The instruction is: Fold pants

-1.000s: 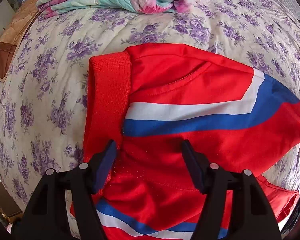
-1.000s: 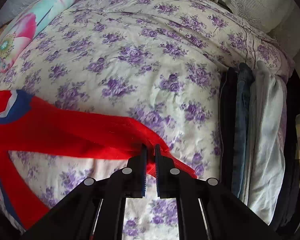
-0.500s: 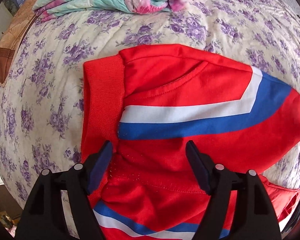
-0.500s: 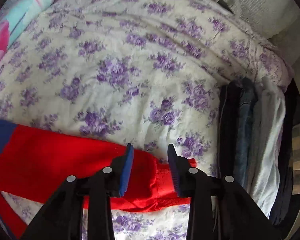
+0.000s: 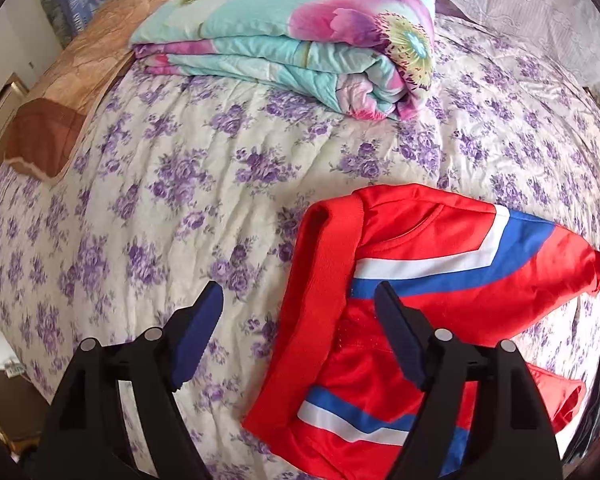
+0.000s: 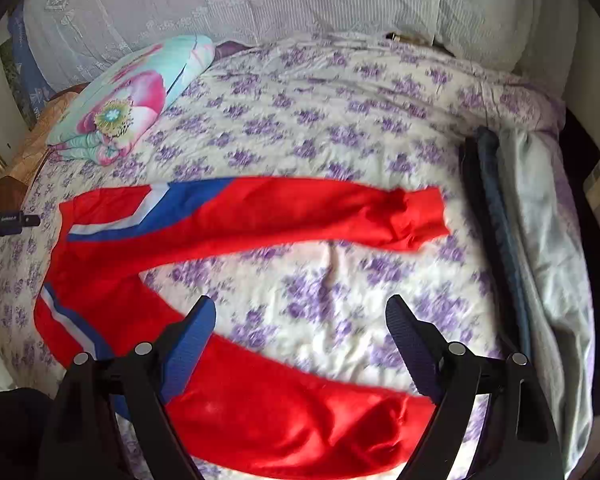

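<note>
Red pants with white and blue stripes lie spread on the floral bed, legs apart in a V toward the right. In the left wrist view the waistband end shows at lower right. My left gripper is open and empty, held above the bed just left of the waistband. My right gripper is open and empty, above the gap between the two legs, with the near leg under it.
A folded turquoise flowered quilt lies at the far side of the bed. A stack of folded dark and grey clothes lies along the right edge. A brown blanket hangs at the left. Lace pillows stand at the head.
My right gripper let go of the leg cuff, opened wide and pulled back and up. My left gripper drew back and shifted left off the waistband.
</note>
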Demonstrator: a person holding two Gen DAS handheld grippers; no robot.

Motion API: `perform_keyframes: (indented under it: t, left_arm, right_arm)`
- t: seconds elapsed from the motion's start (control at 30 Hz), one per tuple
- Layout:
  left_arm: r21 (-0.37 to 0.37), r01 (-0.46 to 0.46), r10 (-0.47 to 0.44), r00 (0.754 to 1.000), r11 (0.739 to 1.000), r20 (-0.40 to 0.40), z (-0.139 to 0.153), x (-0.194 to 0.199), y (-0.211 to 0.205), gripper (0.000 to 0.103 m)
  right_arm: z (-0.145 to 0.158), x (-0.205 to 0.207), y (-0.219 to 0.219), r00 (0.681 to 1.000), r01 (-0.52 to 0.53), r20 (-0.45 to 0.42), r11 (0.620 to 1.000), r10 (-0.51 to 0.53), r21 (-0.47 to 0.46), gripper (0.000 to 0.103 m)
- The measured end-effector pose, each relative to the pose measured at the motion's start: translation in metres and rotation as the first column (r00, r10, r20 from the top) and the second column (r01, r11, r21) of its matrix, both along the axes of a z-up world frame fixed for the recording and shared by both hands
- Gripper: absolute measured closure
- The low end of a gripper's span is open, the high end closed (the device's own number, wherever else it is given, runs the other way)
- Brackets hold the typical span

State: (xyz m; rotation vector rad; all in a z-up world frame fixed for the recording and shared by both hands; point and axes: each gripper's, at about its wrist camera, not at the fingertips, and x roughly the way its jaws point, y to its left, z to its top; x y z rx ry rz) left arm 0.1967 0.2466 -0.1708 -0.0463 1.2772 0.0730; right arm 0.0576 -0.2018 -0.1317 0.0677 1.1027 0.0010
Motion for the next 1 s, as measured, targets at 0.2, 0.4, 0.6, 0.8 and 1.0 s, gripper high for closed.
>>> perform_keyframes:
  t: [0.2, 0.4, 0.6, 0.8, 1.0]
  left_arm:
    - [-0.031, 0.289, -0.29, 0.955, 0.957, -0.067, -0.022, 0.054, -0.017, 0.025]
    - [-0.103, 0.404, -0.417, 0.886, 0.909, -0.202, -0.068, 0.104, -0.035, 0.015]
    - [-0.173, 0.465, -0.494, 0.842, 0.868, -0.215, -0.089, 0.115, -0.05, 0.077]
    - [-0.133, 0.526, -0.542, 0.823, 0.84, -0.169, -0.072, 0.1, -0.054, 0.082]
    - [-0.113, 0.523, -0.535, 0.832, 0.845, -0.145, -0.061, 0.096, -0.054, 0.082]
  right_arm:
    - [-0.035, -0.002, 0.046, 0.982, -0.098, -0.158, 0.995, 0.1, 0.021, 0.016]
    - [-0.032, 0.011, 0.06, 0.983, -0.111, -0.15, 0.994, 0.108, -0.01, 0.016]
    - [-0.044, 0.036, 0.063, 0.972, -0.141, -0.192, 0.989, 0.132, -0.037, 0.016]
    - [-0.012, 0.12, 0.1, 0.927, -0.372, -0.073, 0.926, 0.368, -0.063, 0.016]
    - [-0.054, 0.221, 0.174, 0.728, -0.68, -0.191, 0.729, 0.659, -0.076, 0.015]
